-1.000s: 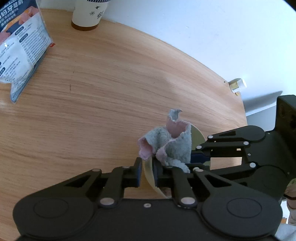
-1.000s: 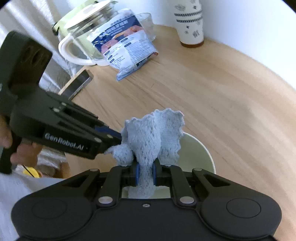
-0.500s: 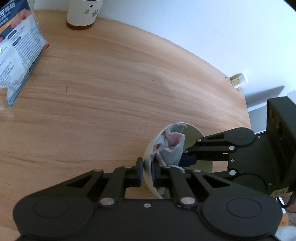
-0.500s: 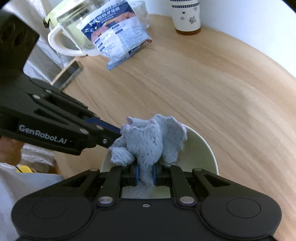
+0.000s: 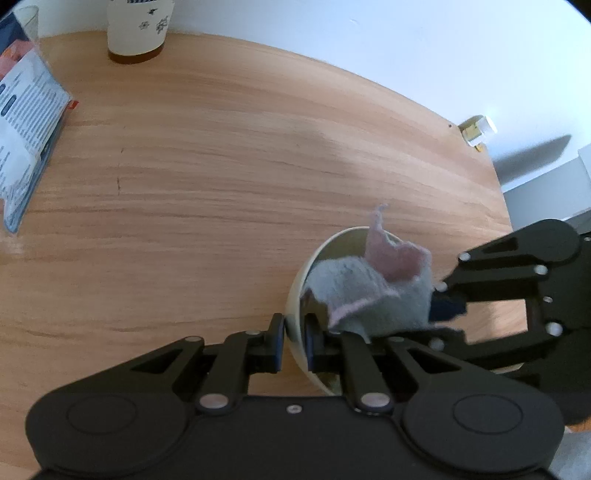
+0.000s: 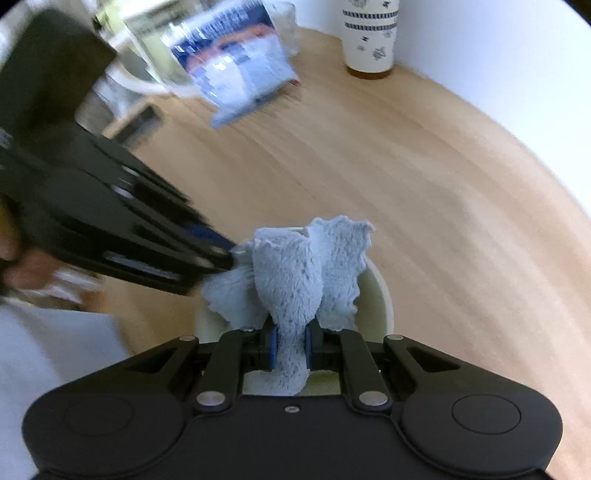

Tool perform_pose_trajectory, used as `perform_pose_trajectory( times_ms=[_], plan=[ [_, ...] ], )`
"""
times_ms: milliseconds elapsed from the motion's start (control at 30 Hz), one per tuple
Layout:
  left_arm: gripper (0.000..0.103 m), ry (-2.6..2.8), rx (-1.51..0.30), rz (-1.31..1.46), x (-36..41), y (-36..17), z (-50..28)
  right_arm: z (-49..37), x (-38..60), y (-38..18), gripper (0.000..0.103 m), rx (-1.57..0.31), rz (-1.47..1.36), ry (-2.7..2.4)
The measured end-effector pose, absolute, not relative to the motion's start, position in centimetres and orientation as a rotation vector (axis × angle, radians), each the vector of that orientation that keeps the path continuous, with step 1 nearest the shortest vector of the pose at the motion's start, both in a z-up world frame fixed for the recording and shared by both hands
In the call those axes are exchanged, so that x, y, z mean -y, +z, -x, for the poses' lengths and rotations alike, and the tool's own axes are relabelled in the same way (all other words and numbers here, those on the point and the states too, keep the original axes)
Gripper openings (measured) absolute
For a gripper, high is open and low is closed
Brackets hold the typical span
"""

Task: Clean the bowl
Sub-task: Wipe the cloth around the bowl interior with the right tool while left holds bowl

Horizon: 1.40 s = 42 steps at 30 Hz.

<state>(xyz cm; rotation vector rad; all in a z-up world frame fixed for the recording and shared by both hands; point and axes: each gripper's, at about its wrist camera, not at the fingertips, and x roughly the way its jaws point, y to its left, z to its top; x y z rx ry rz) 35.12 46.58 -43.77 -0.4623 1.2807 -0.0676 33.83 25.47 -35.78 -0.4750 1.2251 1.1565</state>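
A cream bowl (image 5: pixel 295 295) is held tilted above the wooden table. My left gripper (image 5: pixel 294 338) is shut on its near rim. A fluffy blue-grey and pink cloth (image 5: pixel 373 284) fills the bowl's inside. My right gripper (image 6: pixel 289 345) is shut on the cloth (image 6: pixel 295 273) and presses it into the bowl (image 6: pixel 380 295). In the left wrist view the right gripper (image 5: pixel 439 295) comes in from the right. In the right wrist view the left gripper (image 6: pixel 232 254) reaches in from the left, blurred.
A patterned paper cup (image 5: pixel 138 29) stands at the table's far edge, also in the right wrist view (image 6: pixel 371 37). A printed blue and white packet (image 5: pixel 26 122) lies at the left, with a glass kettle (image 6: pixel 147 70) behind it. The table edge (image 5: pixel 498 184) runs at the right.
The cloth has swept round inside the bowl and its pink corner now sticks up over the rim. The right gripper is turning; its view is motion-blurred. The left gripper keeps hold of the rim.
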Motion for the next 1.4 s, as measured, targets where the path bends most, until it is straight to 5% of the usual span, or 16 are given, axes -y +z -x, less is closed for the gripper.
perform_pose_trajectory(
  times_ms=[567, 1400],
  plan=[
    [0.007, -0.043, -1.258, 0.400, -41.3, -38.6, -32.7, -32.0, -26.4, -37.6, 0.016, -1.250, 0.500, 1.254],
    [0.007, -0.033, -1.292, 0.427, -40.0, -38.8, -32.8, -32.6, -27.2, -37.5, 0.016, -1.129, 0.658, 1.015]
  ],
)
